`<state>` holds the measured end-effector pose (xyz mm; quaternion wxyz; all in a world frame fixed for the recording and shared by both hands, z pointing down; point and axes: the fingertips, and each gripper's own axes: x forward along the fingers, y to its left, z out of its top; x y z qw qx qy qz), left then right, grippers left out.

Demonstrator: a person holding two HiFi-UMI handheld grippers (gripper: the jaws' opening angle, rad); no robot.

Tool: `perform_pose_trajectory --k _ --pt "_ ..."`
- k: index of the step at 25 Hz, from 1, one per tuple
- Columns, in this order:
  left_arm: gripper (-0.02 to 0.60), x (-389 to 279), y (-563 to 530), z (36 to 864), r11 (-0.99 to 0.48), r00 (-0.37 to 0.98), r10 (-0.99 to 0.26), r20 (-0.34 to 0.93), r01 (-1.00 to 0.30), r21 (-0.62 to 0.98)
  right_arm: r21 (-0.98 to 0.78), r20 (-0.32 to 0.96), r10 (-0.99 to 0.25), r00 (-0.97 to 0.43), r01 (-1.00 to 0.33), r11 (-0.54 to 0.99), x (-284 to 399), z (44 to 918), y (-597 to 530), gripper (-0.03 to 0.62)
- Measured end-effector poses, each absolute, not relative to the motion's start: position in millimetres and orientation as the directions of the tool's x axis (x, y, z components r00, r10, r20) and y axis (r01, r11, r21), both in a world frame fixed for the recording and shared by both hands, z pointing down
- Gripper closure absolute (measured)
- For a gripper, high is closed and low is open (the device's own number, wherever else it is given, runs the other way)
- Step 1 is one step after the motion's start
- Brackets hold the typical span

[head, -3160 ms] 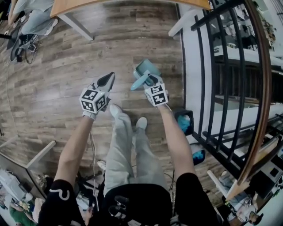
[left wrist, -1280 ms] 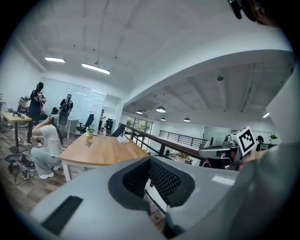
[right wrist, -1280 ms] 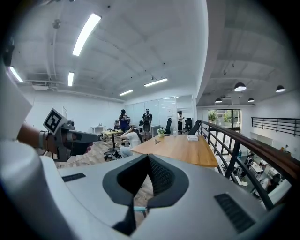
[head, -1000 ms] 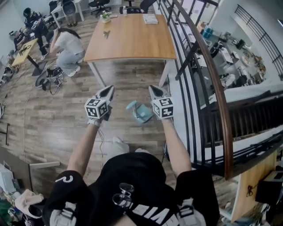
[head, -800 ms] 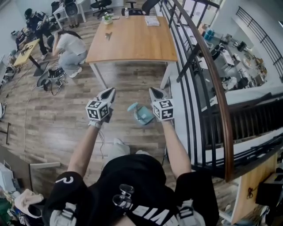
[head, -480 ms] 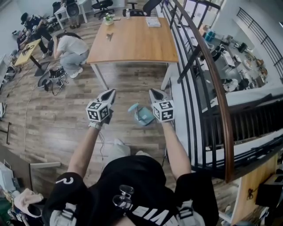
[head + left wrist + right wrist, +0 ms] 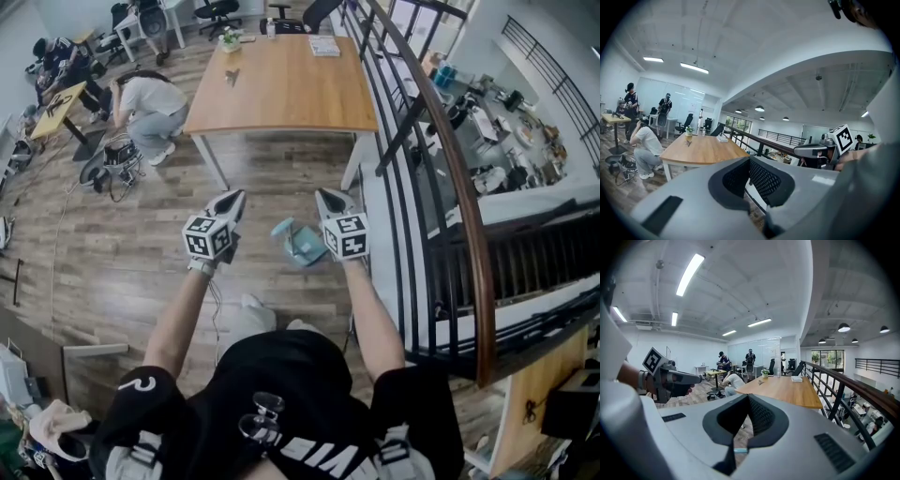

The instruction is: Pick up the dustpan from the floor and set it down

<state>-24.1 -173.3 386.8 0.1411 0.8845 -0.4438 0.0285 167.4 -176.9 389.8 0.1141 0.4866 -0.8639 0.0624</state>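
Observation:
A teal dustpan (image 7: 298,241) hangs above the wood floor, just left of and below my right gripper (image 7: 327,198). That gripper is shut, and in the right gripper view a sliver of the teal handle (image 7: 740,451) shows under its closed jaws (image 7: 749,396). My left gripper (image 7: 232,197) is held out level beside it, apart from the dustpan. Its jaws (image 7: 750,159) meet with nothing between them. Each gripper shows in the other's view: the right gripper (image 7: 819,150) and the left gripper (image 7: 678,378).
A wooden table (image 7: 281,84) on white legs stands ahead. A dark railing (image 7: 441,159) runs along the right, with a lower level beyond it. A person (image 7: 150,101) crouches at the back left near cables; others sit at a small table (image 7: 56,103).
Earlier I looked down at the floor with the dustpan in the right gripper; since then the view has lifted toward the table. Over the last second both grippers and the dustpan stay still.

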Motion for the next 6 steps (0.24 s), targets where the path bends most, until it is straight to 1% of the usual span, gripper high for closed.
perform_pose_trajectory --k 6 --pt "0.583 -27.7 -173.0 387.7 -0.562 0.601 -0.78 0.178 -0.796 0.224 0.006 0.257 -0.827 -0.499 -0.855 0.518 167.9 392.3 -176.6 0.597"
